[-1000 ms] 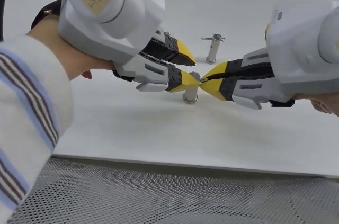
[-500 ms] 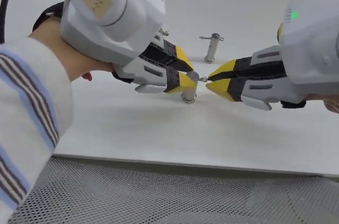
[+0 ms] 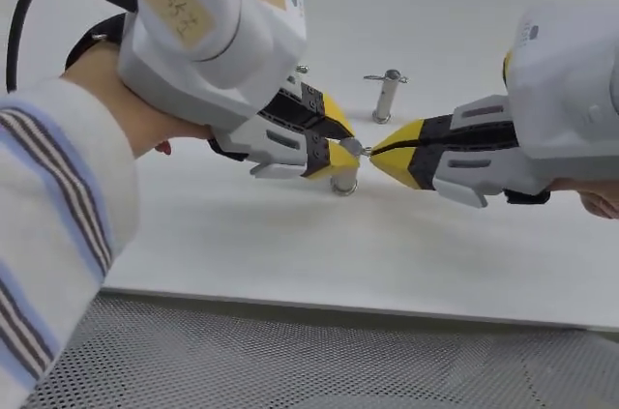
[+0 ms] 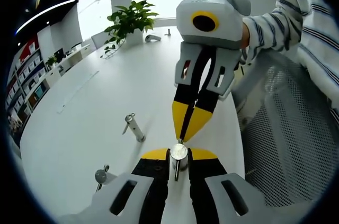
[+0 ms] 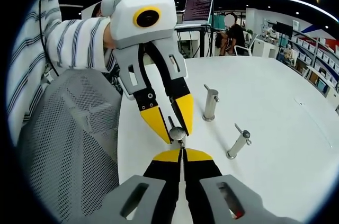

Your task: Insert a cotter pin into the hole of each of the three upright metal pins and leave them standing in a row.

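An upright metal pin (image 3: pixel 344 180) stands on the white table (image 3: pixel 290 245), and my left gripper (image 3: pixel 348 146) is shut on its upper part; its round head (image 4: pixel 178 151) sits between the yellow tips. My right gripper (image 3: pixel 375 151) comes in from the right, shut on a thin cotter pin (image 3: pixel 367 150) whose tip touches the pin head (image 5: pixel 177 134). Further back stands a second metal pin (image 3: pixel 387 95) with a cotter pin through its top. A third metal pin (image 4: pixel 100 175), also carrying a cotter pin, is mostly hidden behind the left gripper in the head view.
Grey perforated mesh (image 3: pixel 290 361) runs along the table's near edge. The two other pins (image 5: pixel 211 103) (image 5: pixel 239 143) stand close behind the held one. A potted plant (image 4: pixel 130 20) sits at the table's far end. Open white tabletop lies all around.
Half a second ago the right gripper had drawn a little away from the pin; it has closed in again, cotter pin tip at the pin head. The left gripper keeps its hold.
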